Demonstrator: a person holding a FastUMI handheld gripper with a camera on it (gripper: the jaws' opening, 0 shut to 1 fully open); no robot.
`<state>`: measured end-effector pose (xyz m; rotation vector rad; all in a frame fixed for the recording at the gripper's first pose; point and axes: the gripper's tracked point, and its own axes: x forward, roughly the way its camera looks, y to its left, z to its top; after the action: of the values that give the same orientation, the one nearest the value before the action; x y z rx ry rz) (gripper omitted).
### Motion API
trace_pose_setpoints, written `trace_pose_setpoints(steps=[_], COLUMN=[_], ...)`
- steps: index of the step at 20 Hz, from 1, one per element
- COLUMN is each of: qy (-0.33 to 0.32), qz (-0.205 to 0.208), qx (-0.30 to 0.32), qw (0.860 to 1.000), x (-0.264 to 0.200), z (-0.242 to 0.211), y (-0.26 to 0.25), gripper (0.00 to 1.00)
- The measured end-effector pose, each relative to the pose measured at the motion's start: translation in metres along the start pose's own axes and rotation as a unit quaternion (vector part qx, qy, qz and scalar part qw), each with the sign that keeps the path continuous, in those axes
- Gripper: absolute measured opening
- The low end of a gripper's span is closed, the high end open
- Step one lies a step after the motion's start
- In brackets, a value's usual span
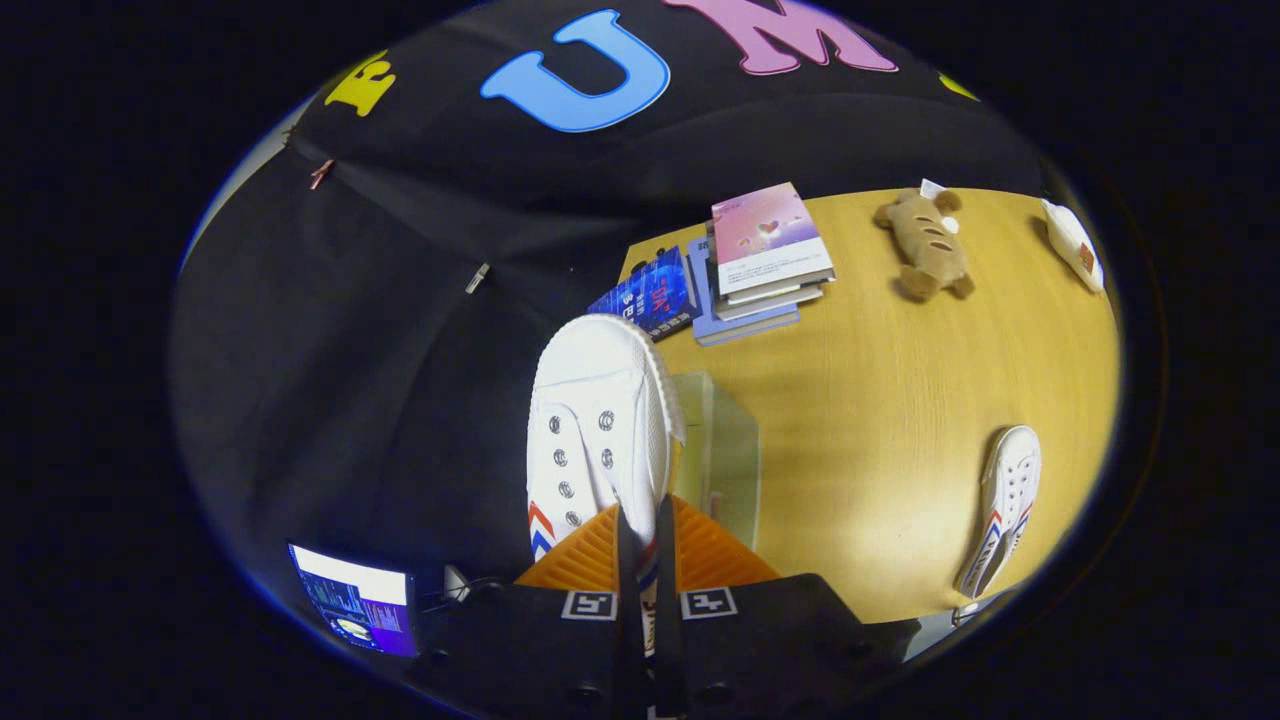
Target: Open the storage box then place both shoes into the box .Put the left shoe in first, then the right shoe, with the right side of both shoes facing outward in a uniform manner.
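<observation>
Gripping a white canvas sneaker with metal eyelets and red-and-blue side stripes (pixel 598 440), the gripper (pixel 645 540) has its two fingers drawn narrow, pressing from both sides on a thin edge at the shoe's heel end, so that the shoe stands out ahead of them with its toe pointing away. Just beside the held shoe, partly hidden by it, sits a clear plastic storage box (pixel 725 450) on the yellow wooden tabletop (pixel 870 400); whether its door is fully open cannot be told. Well apart, toward the table's near edge, lies the matching second white sneaker (pixel 1003 505) on its side. Beyond the box rest a stack of books with a pink cover on top (pixel 765 255), a blue packet (pixel 650 295) touching the stack, and farther off a brown bread-shaped plush toy (pixel 925 245). The likely risk is slippage: a pinch on so thin an edge may let the shoe swing or twist, so that it strikes the box wall or enters with the wrong side facing outward.
</observation>
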<state>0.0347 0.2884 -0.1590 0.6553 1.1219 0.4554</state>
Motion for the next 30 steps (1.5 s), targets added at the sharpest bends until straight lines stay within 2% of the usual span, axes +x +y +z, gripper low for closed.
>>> trace_pose_setpoints(steps=[6, 10, 15, 26, 27, 29, 30], qy=[0.053, 0.079, 0.099, 0.099, 0.110, 0.110, 0.102], qz=[-0.022, -0.070, -0.094, -0.096, -0.080, -0.042, -0.032], qx=[0.018, 0.025, 0.057, 0.057, 0.061, 0.071, 0.065], qw=[0.998, 0.994, 0.989, 0.989, 0.989, 0.991, 0.992], x=[0.068, 0.106, 0.143, 0.179, 0.180, 0.183, 0.179], z=[-0.034, -0.054, -0.069, -0.078, -0.083, -0.083, -0.075], y=[0.039, 0.030, 0.016, 0.015, 0.018, 0.034, 0.038], gripper=[0.08, 0.08, 0.08, 0.09, 0.13, 0.41, 0.66])
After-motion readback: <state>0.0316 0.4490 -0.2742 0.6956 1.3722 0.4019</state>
